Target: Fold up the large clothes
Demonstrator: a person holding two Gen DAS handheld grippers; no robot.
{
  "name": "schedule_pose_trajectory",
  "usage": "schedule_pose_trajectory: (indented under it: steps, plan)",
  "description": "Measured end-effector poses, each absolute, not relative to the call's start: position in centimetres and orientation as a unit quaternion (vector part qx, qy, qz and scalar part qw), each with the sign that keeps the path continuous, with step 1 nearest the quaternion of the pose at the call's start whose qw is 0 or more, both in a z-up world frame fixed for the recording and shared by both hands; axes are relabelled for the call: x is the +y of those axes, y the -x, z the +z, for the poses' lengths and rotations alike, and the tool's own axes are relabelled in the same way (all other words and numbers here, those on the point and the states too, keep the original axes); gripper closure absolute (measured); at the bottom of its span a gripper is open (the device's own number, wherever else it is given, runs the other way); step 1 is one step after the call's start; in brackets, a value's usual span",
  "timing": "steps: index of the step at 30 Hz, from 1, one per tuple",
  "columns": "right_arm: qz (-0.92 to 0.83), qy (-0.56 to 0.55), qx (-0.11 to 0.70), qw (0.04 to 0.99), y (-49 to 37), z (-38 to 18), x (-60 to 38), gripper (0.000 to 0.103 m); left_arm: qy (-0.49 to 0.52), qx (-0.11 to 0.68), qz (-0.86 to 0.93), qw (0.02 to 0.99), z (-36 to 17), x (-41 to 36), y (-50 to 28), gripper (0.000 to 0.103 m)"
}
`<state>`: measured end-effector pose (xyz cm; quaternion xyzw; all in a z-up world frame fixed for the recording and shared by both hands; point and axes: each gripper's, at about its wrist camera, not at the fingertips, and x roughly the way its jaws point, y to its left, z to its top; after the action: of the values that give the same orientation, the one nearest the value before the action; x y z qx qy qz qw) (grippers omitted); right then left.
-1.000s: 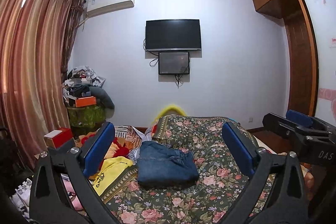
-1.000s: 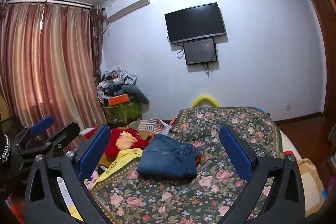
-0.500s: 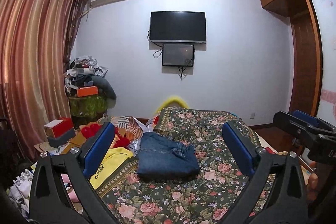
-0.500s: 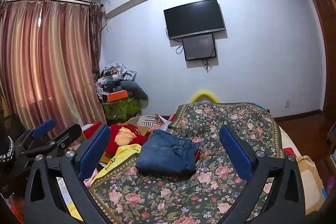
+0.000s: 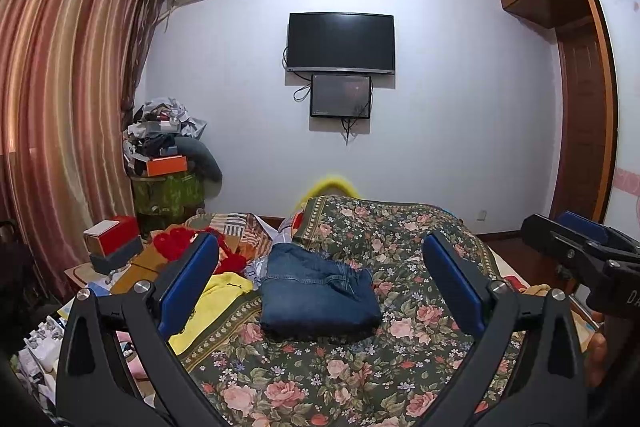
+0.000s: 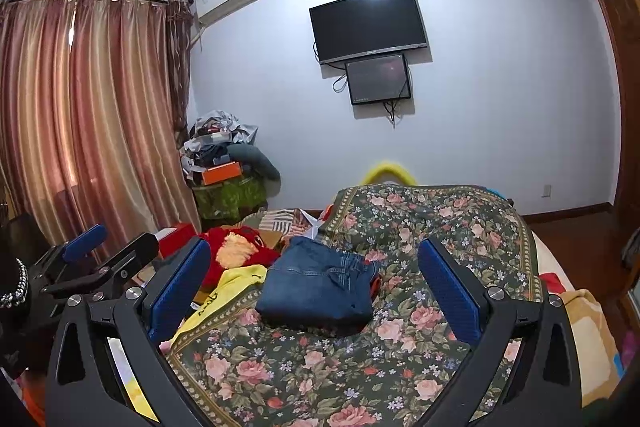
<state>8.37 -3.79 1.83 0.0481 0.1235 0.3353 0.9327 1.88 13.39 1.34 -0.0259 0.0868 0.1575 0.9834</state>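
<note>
Blue jeans (image 5: pixel 316 291) lie folded in a compact stack on the floral bedspread (image 5: pixel 400 343); they also show in the right wrist view (image 6: pixel 320 287). My left gripper (image 5: pixel 320 287) is open and empty, held back from and above the jeans. My right gripper (image 6: pixel 316 291) is open and empty, also back from the jeans. The right gripper shows at the right edge of the left wrist view (image 5: pixel 580 251); the left gripper shows at the left of the right wrist view (image 6: pixel 88 259).
A yellow garment (image 5: pixel 216 303) and red clothes (image 5: pixel 180 247) lie left of the bedspread. Boxes (image 5: pixel 112 243) and a cluttered green stand (image 5: pixel 168 183) are by the curtain. A wardrobe (image 5: pixel 580 87) stands at right. A TV (image 5: pixel 342 43) hangs on the far wall.
Both grippers have tilted up and drawn back slightly, so the jeans sit lower in both views. The jeans have not moved. Both grippers stay open.
</note>
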Motion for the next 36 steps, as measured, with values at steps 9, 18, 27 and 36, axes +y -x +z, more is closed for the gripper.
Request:
schedule_pose_trajectory:
  steps: [9, 18, 27, 36]
  plan:
    - [0.337, -0.046, 0.129, 0.931, -8.37, 1.97, -3.5, 0.0, 0.026, 0.087, 0.161, 0.983, 1.17, 13.37, -1.9, 0.0]
    - [0.335, -0.048, 0.131, 0.932, -8.51, 1.89, -3.45, 0.0, 0.027, 0.089, 0.156, 0.983, 1.0, 13.29, -2.05, 0.0]
    - [0.326, -0.046, 0.131, 0.935, -8.18, 1.85, -3.24, 0.0, 0.025, 0.092, 0.142, 0.985, 0.77, 13.21, -2.07, 0.0]
    - [0.316, -0.051, 0.129, 0.938, -7.95, 1.97, -3.25, 0.0, 0.022, 0.103, 0.125, 0.987, 0.83, 13.32, -2.2, 0.0]
